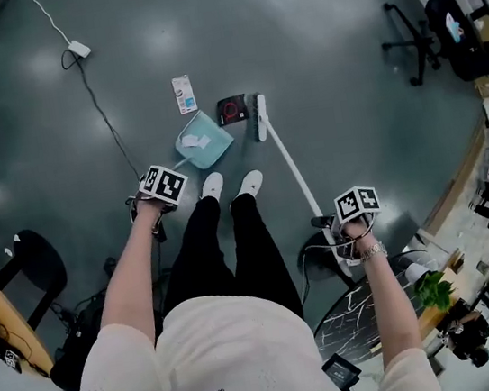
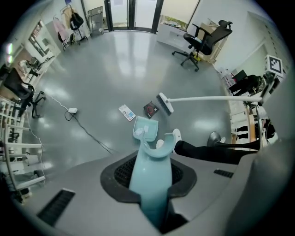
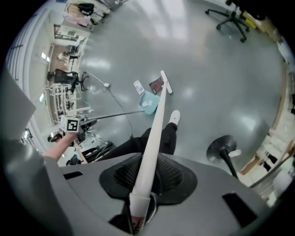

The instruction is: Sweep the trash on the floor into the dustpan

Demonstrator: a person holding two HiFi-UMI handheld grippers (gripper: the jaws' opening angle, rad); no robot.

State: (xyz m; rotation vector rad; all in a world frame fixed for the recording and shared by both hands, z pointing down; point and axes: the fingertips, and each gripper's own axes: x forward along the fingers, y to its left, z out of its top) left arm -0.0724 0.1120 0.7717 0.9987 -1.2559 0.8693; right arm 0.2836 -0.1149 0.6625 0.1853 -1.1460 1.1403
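A pale blue dustpan [image 1: 205, 142] rests on the grey floor just ahead of the person's white shoes [image 1: 213, 186], with a white scrap [image 1: 201, 139] lying in it. My left gripper [image 1: 163, 186] is shut on the dustpan's long handle [image 2: 153, 182]. A white card [image 1: 184, 93] and a dark red-and-black packet [image 1: 232, 110] lie on the floor just beyond the pan. The broom head [image 1: 260, 117] stands right of the packet. Its white stick [image 3: 150, 150] runs back into my right gripper [image 1: 356, 205], which is shut on it.
A power adapter with its cable [image 1: 77, 50] trails across the floor at upper left. An office chair [image 1: 421, 36] stands at far right, a black stool [image 1: 40, 259] at left. A dark round table [image 1: 365, 318] and a stand base [image 3: 223, 148] sit close on my right.
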